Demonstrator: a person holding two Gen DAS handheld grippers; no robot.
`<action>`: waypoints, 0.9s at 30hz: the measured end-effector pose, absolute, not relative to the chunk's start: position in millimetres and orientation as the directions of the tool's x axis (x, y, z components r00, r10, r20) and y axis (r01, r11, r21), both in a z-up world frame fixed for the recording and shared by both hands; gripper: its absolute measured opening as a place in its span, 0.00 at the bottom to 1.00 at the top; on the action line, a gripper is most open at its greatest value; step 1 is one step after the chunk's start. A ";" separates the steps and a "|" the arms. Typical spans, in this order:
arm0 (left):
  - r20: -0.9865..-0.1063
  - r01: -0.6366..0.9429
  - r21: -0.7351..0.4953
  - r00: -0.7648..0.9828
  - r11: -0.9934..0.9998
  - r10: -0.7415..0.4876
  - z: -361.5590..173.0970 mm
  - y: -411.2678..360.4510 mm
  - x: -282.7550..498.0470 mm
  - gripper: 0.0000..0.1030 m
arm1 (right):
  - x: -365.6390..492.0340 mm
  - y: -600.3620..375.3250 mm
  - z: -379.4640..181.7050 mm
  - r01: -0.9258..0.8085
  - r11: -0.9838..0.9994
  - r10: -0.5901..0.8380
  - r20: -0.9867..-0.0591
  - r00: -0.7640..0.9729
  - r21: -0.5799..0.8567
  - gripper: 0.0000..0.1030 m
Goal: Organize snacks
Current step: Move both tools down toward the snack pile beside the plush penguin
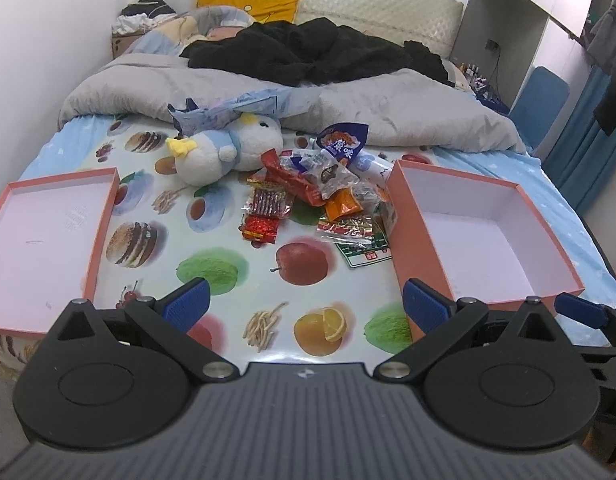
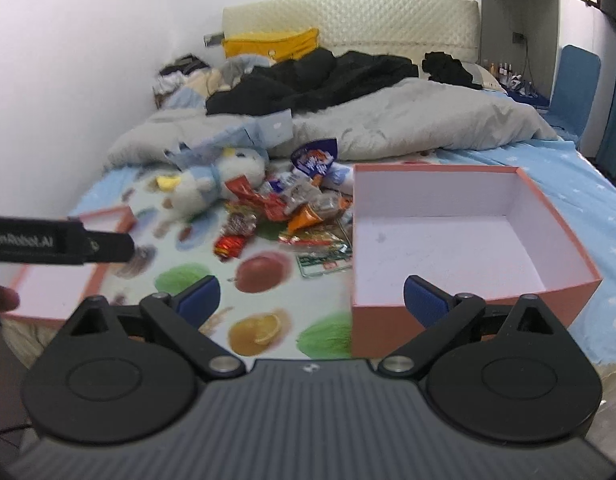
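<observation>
I count two pink boxes on the bed: a shallow one (image 1: 48,240) by its left edge and a deeper one (image 1: 483,232) toward the right edge, both white inside and holding nothing. Between them lies one heap of snacks (image 1: 319,200): crinkled red, orange, clear and blue packets overlapping, too tangled to count. One plush bird (image 1: 224,148) lies just behind. My left gripper (image 1: 306,304) and right gripper (image 2: 311,300) both hover spread wide, gripping nothing. The right view is blurred.
</observation>
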State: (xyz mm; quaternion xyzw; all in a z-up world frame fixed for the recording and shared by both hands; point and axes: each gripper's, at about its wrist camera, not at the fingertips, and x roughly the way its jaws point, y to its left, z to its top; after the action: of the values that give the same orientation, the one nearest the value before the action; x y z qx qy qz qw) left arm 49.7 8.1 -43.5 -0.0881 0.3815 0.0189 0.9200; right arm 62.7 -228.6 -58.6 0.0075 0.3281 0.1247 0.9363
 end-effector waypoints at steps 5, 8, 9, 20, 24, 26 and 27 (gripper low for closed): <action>-0.709 -0.087 -0.134 0.704 0.987 -0.034 -52.6 13.4 66.0 1.00 | 74.9 -222.6 -64.3 -0.221 0.970 0.236 -0.617 0.751 0.103 0.97; -0.698 -0.084 -0.139 0.715 0.987 -0.037 -56.7 20.5 71.1 1.00 | 80.9 -217.6 -67.0 -0.222 0.969 0.240 -0.608 0.757 0.107 0.97; -0.696 -0.077 -0.137 0.717 0.988 -0.040 -58.7 22.7 72.8 1.00 | 83.9 -215.3 -67.9 -0.223 0.969 0.241 -0.608 0.756 0.106 0.97; -0.720 -0.112 -0.147 0.693 0.983 -0.029 -90.4 47.9 97.5 0.99 | 113.1 -191.1 -70.7 -0.266 0.960 0.266 -0.606 0.750 0.093 0.97; -0.728 -0.107 -0.150 0.685 0.983 -0.036 -99.5 53.7 110.5 0.99 | 125.6 -185.5 -73.9 -0.273 0.956 0.278 -0.608 0.744 0.104 0.97; -0.731 -0.102 -0.145 0.681 0.984 -0.037 -103.8 55.7 116.7 0.99 | 131.3 -182.5 -75.6 -0.279 0.953 0.290 -0.607 0.740 0.115 0.96; -0.733 -0.101 -0.143 0.679 0.985 -0.037 -106.1 56.8 120.0 0.99 | 134.6 -180.3 -76.6 -0.280 0.954 0.288 -0.607 0.741 0.112 0.93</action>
State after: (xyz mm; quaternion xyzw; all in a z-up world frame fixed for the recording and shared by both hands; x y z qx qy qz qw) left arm 120.0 56.8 -106.1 -0.0860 0.4002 0.0176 0.9122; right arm 134.6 -180.4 -76.6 0.0066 0.3264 0.1523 0.9329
